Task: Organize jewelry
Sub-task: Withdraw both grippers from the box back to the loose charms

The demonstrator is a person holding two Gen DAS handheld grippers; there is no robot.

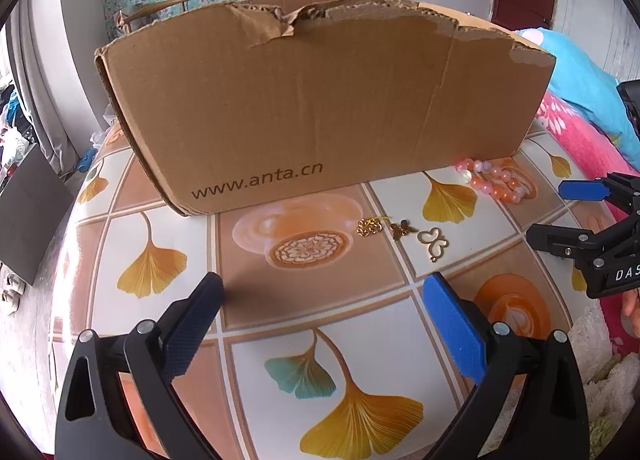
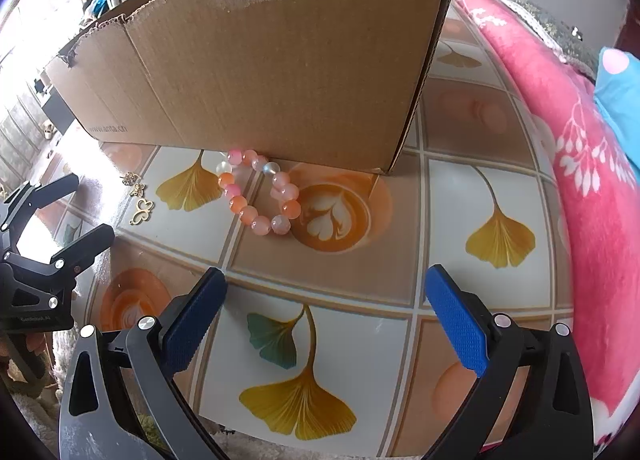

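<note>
Bracelet (image 2: 260, 196), three gold charms (image 1: 400, 234), one box (image 1: 312, 100)

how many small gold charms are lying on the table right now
3, in a row before the cardboard box: a gold chain cluster, a butterfly charm, an open butterfly outline. The box may hide more.

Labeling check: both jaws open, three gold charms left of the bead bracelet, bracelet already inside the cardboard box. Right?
One error: the bead bracelet is not inside the cardboard box. It lies on the tablecloth against the box's front wall, as the right wrist view shows. The rest holds: left gripper and right gripper are open, gold charms to its left.
</note>
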